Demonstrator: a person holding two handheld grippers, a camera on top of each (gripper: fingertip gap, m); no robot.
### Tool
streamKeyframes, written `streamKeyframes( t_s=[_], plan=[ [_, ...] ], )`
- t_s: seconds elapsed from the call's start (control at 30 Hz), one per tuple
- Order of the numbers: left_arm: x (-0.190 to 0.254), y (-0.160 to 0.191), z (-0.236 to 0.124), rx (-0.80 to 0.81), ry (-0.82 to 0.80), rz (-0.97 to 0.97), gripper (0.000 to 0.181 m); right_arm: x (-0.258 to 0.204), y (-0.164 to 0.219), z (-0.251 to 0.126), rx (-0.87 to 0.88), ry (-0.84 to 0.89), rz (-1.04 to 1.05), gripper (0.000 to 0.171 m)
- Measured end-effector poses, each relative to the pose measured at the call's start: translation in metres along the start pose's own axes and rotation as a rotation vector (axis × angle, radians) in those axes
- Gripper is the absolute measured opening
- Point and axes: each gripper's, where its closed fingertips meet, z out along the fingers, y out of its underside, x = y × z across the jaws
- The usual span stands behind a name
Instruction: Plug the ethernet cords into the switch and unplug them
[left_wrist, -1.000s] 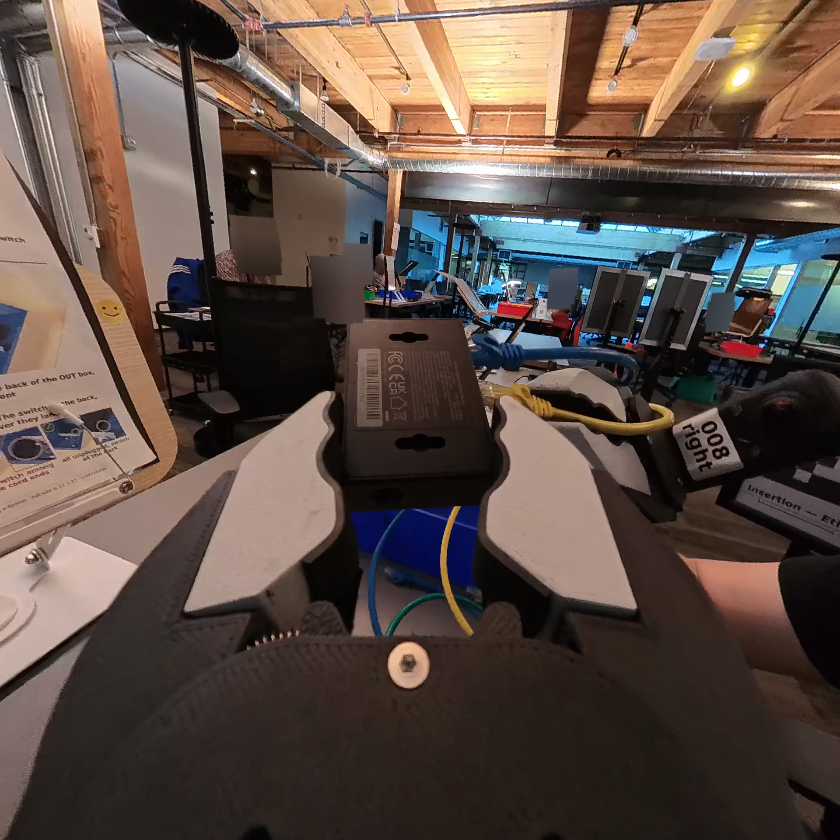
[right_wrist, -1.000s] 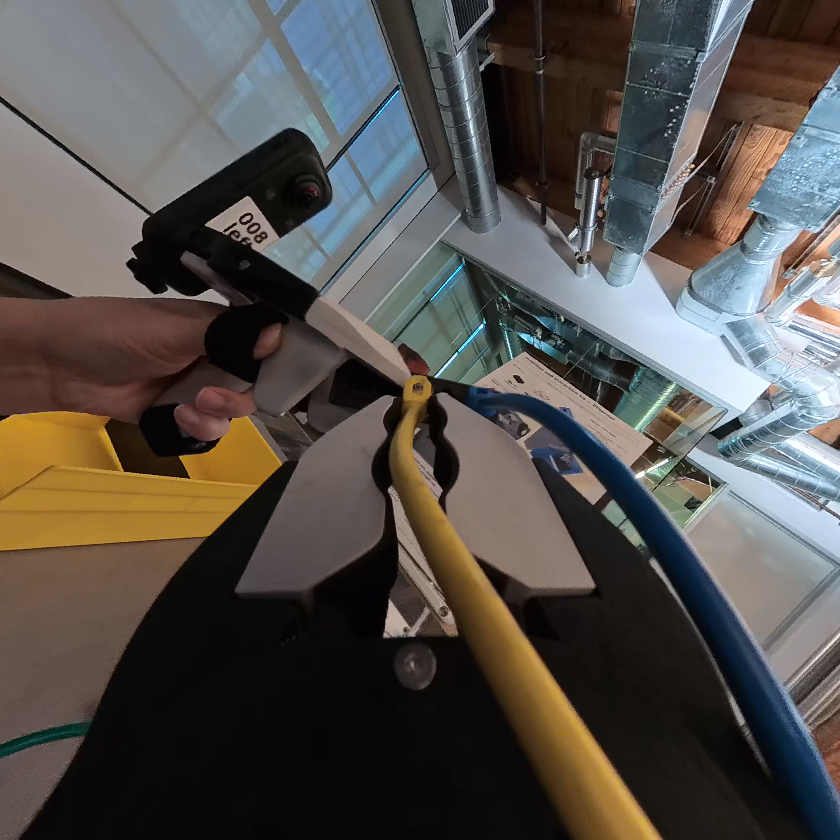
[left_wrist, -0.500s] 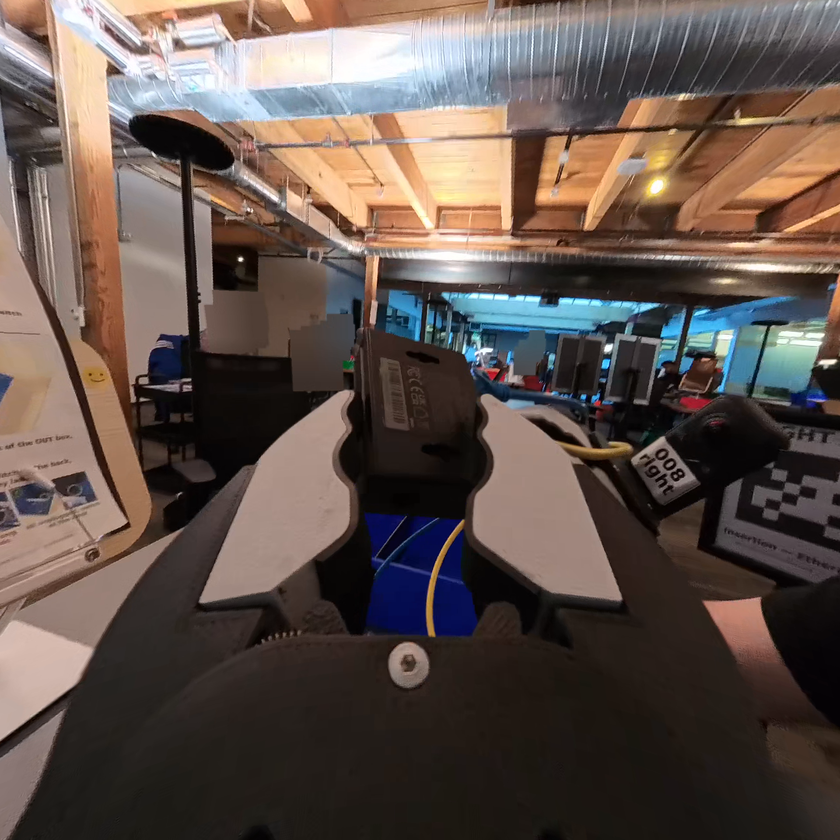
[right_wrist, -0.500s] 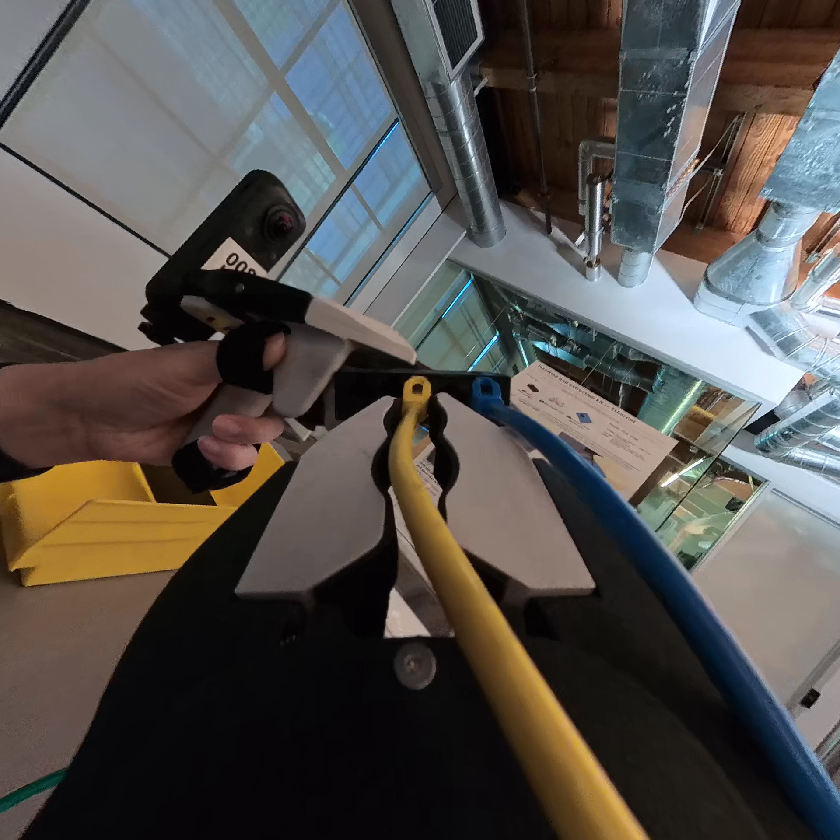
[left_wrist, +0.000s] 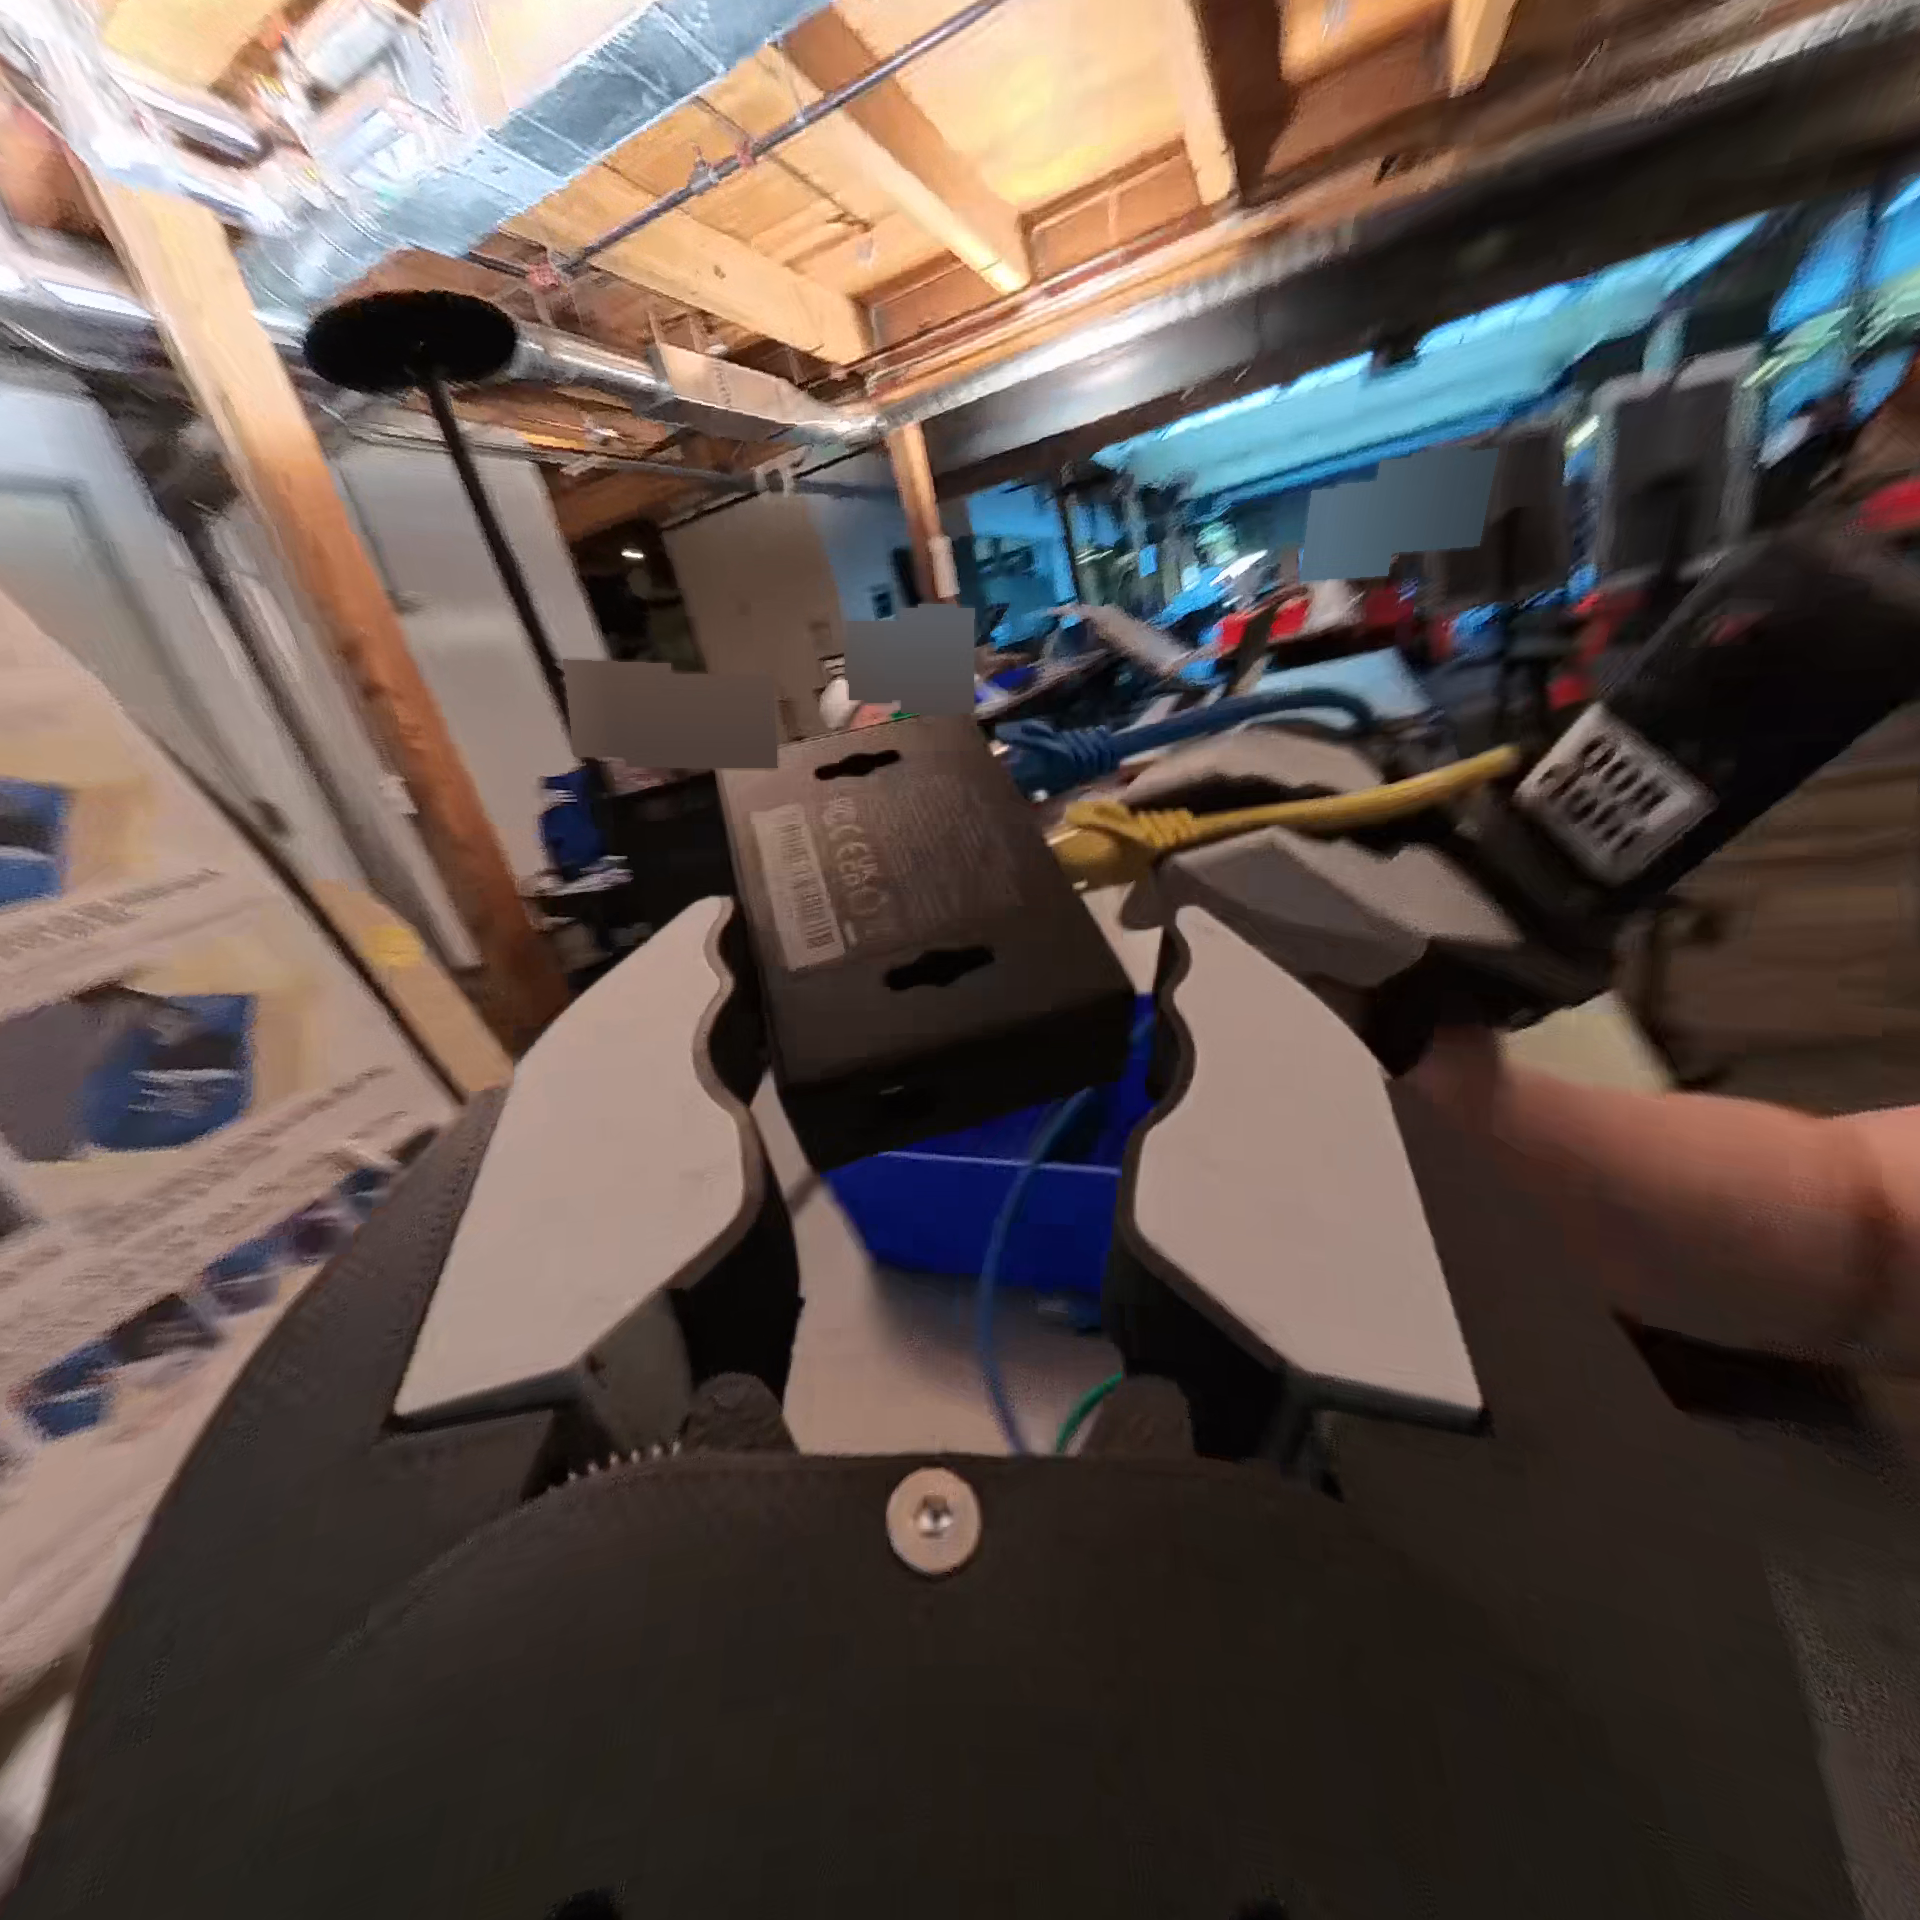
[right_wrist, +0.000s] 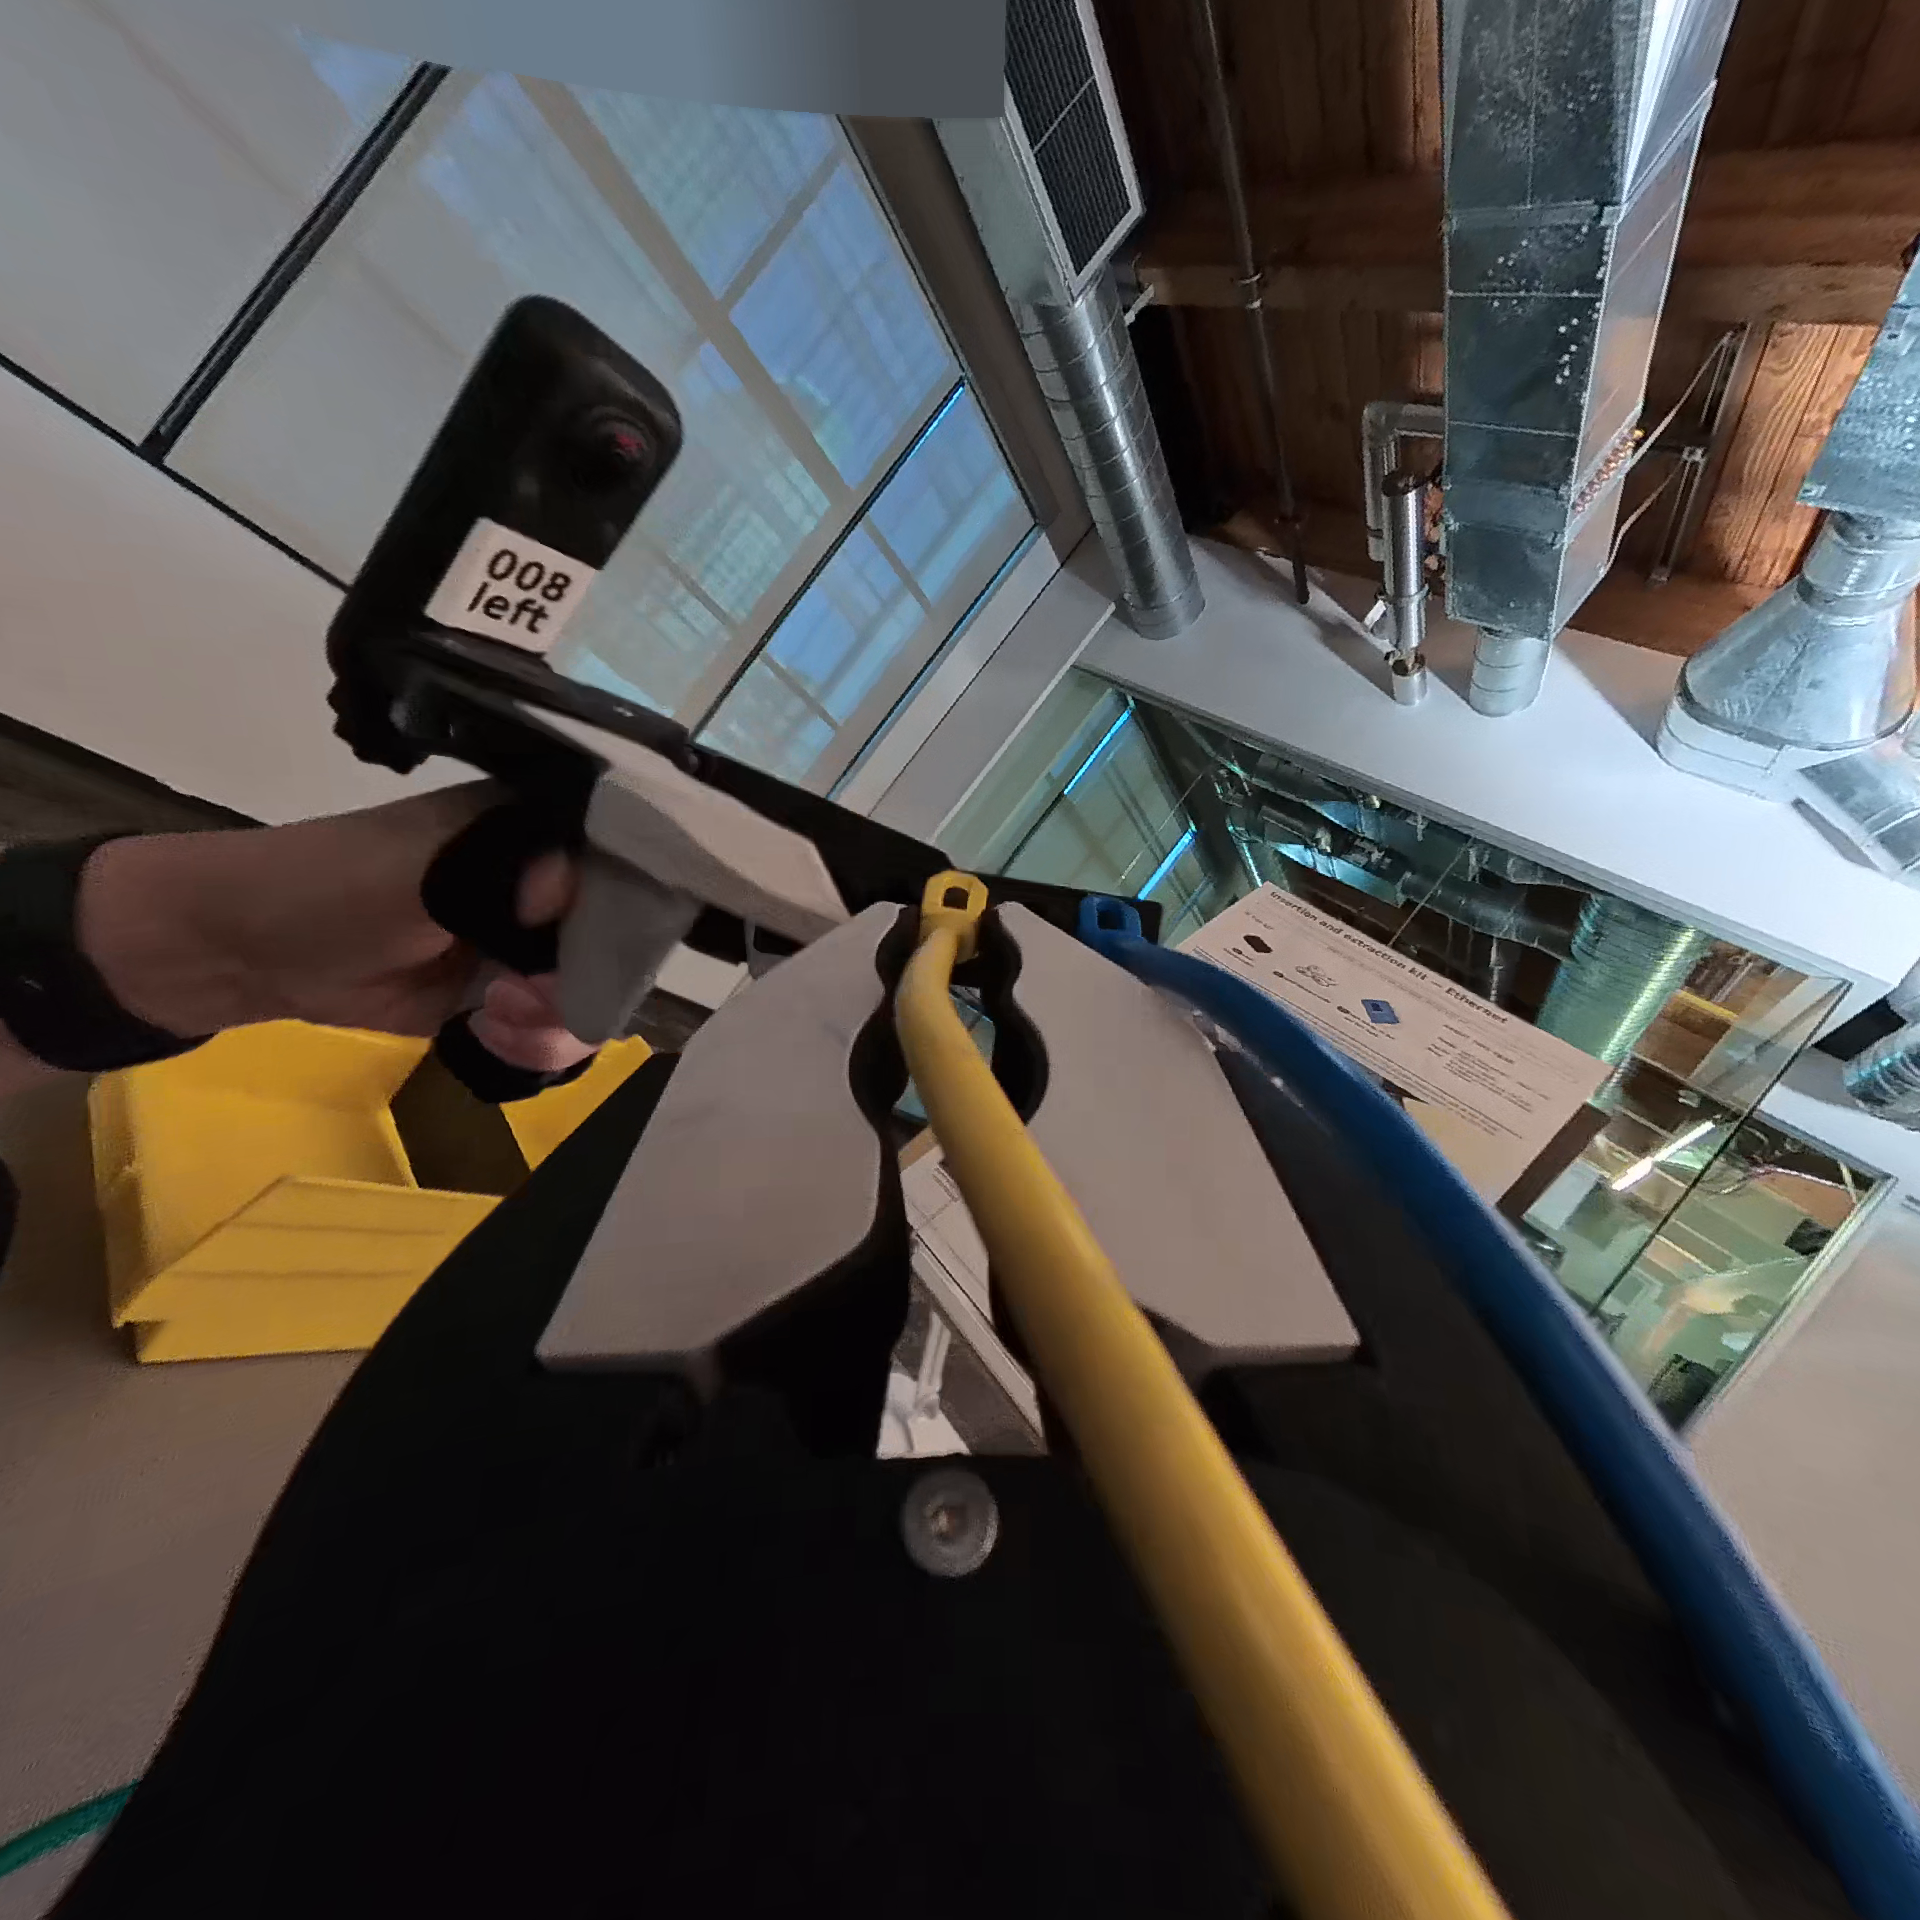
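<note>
Left gripper (left_wrist: 940, 997) spread, jaws flanking the tilted black switch (left_wrist: 914, 914) at frame centre, contact unclear. Right gripper (right_wrist: 940, 956) pinched the yellow cord (right_wrist: 1039, 1174) at its plug. Only right view showed yellow bin (right_wrist: 270, 1195), lower left.

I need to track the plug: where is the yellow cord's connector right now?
In the right wrist view, the yellow connector sits at the right tool tips, against the switch edge, left of the blue connector.
</note>
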Motion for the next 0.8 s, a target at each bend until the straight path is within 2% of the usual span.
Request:
streamKeyframes(
  t_s=[0.1, 0.27, 0.37, 0.8],
  plan=[
    [0.003, -0.011, -0.002, 0.051, -0.068, 0.1, 0.067, 0.0, -0.008, -0.001, 0.02, 0.002, 0.037, 0.013],
    [0.007, -0.017, -0.002, 0.091, -0.057, 0.064, 0.067, 0.0, -0.014, -0.003, 0.011, -0.001, 0.028, 0.013],
    [0.01, -0.02, -0.003, 0.099, -0.074, 0.107, 0.066, -0.001, -0.016, -0.003, 0.007, -0.044, 0.101, 0.014],
    [0.013, -0.024, -0.004, 0.089, -0.116, 0.147, 0.066, -0.002, -0.016, -0.002, -0.001, -0.07, 0.162, 0.015]
  ],
)
